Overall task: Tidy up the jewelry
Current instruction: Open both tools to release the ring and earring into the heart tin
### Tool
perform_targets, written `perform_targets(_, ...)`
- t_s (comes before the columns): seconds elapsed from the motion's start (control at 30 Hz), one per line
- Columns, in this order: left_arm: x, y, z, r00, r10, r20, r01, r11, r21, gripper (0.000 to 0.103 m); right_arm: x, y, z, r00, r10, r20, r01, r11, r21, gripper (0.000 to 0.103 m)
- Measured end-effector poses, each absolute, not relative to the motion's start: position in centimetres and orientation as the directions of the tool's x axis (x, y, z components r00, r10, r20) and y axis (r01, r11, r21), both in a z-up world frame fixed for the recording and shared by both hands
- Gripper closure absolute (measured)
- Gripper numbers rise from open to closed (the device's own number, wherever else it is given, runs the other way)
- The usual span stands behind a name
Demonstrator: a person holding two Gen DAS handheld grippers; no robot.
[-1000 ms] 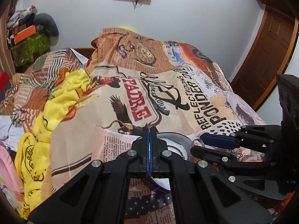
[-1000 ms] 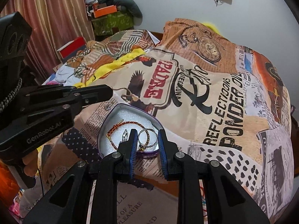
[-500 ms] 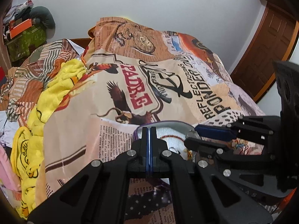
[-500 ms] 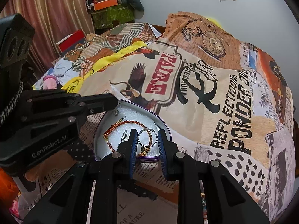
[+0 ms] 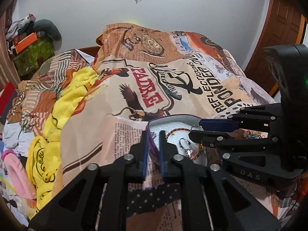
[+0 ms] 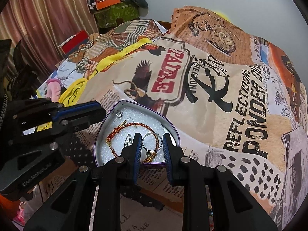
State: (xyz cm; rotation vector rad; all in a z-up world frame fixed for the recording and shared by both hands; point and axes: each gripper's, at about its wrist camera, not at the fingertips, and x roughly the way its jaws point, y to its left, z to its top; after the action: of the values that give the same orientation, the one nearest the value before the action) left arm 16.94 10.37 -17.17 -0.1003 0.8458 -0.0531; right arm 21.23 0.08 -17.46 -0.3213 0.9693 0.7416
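We see a tan and orange bedspread [image 6: 221, 88] printed like old newspaper, with black lettering, a red word, a brown eagle and a pocket watch. On it sits a tin [image 6: 174, 130] with a purple rim, silvery walls and a white foam lining, holding a red and gold braided bracelet [image 6: 138, 125] and a silver ring [image 6: 152, 141]. Both black grippers carry blue pads on their fingers [image 6: 137, 150]. Beside the bedspread we see a yellow blanket [image 5: 63, 105], a pink cloth [image 5: 17, 171] and striped brown fabric [image 5: 53, 71].

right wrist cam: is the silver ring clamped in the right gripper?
No. The silver ring lies in the tin between the open right gripper fingers, untouched.
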Motion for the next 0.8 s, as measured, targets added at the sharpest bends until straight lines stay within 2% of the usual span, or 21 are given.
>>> perform_targets(0.03, 16.8, 10.5, -17.2, 0.662, -0.082, -0.745, 0.002, 0.994, -0.108, 0.081, 21.1, 0.1, -17.4, 0.351, 0.422, -0.836, -0.699, 0.712, 0.066, 0.083)
perform_targets(0.1, 16.6, 10.7, -17.3, 0.661, -0.07, -0.747, -0.011, 0.995, -0.104, 0.066, 20.9, 0.4, -17.4, 0.362, 0.416, -0.834, -0.704, 0.708, 0.047, 0.083)
perform_targets(0.13, 16.4, 10.8, -17.3, 0.662, -0.063, -0.747, -0.018, 0.995, -0.1, 0.064, 20.9, 0.4, -17.4, 0.363, 0.412, -0.836, -0.705, 0.708, 0.042, 0.083)
perform_targets(0.43, 15.6, 10.6, -17.1, 0.65, -0.036, -0.759, -0.032, 0.997, -0.074, 0.063, 20.8, 0.1, -17.1, 0.339, 0.4, -0.852, -0.698, 0.714, 0.057, 0.083)
perform_targets(0.8, 14.8, 8.1, -14.1, 0.691, -0.05, -0.721, 0.004, 0.998, -0.066, 0.061, 19.5, -5.3, -11.8, 0.473, 0.431, -0.768, -0.631, 0.774, 0.046, 0.083)
